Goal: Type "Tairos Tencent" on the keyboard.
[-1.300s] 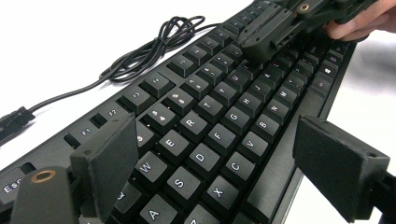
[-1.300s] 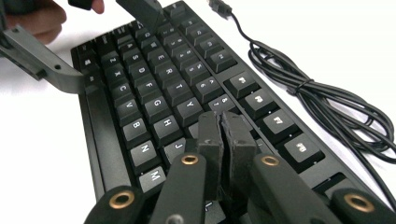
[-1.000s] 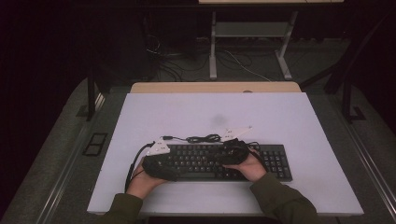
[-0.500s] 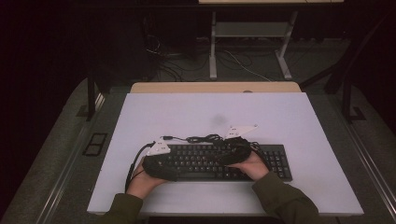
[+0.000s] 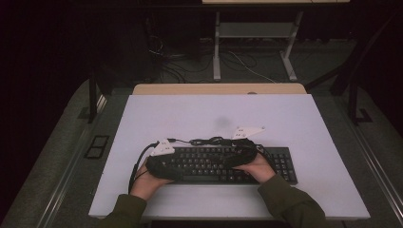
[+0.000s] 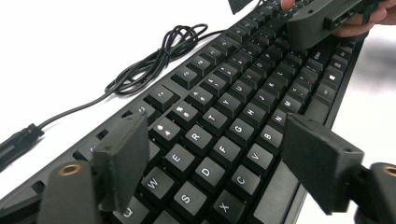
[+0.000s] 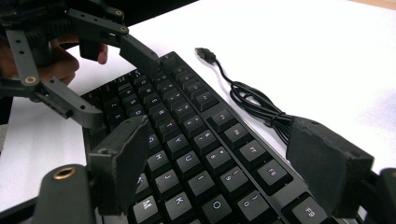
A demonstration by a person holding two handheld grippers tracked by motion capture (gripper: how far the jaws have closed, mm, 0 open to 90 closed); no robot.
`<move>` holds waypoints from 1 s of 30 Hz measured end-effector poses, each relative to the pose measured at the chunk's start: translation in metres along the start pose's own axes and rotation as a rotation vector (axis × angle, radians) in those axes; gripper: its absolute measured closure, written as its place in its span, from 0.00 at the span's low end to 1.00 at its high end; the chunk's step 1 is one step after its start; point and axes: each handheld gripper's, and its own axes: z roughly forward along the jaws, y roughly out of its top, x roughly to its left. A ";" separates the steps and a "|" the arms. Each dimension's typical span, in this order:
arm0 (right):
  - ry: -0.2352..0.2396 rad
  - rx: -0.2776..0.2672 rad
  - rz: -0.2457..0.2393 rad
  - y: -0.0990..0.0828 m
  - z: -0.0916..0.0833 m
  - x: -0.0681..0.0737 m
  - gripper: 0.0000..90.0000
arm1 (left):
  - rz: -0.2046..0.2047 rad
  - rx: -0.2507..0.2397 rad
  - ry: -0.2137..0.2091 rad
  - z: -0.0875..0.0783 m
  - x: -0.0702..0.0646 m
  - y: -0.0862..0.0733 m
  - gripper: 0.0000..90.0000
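Note:
A black keyboard (image 5: 209,166) lies on the white table (image 5: 214,114), near its front edge. My left gripper (image 5: 166,164) hovers over its left end and points right. Its jaws (image 6: 222,163) are open and have just been closing a little, straddling the letter keys (image 6: 219,151) without pressing them. My right gripper (image 5: 242,154) is over the middle-right keys and points left. Its jaws (image 7: 224,163) have just been opening and stand wide above the keys (image 7: 201,182), gripping nothing. The two grippers face each other, with the left gripper (image 7: 123,88) ahead in the right gripper view.
The keyboard's black cable (image 7: 257,105) lies coiled on the table just behind it, its USB plug (image 7: 204,52) loose. The same cable (image 5: 209,141) sits between the two grey plates. A wooden strip (image 5: 218,89) edges the table's far side; dark floor surrounds it.

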 end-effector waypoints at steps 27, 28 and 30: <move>-0.008 -0.003 0.005 -0.003 0.001 0.000 0.24 | -0.006 -0.006 -0.035 0.016 0.008 0.013 0.89; -0.008 -0.003 0.004 -0.002 0.001 0.000 0.24 | -0.009 -0.004 -0.034 0.017 0.008 0.013 0.92; -0.008 -0.002 0.002 -0.003 0.002 0.000 0.24 | -0.012 0.005 -0.037 0.017 0.008 0.013 0.98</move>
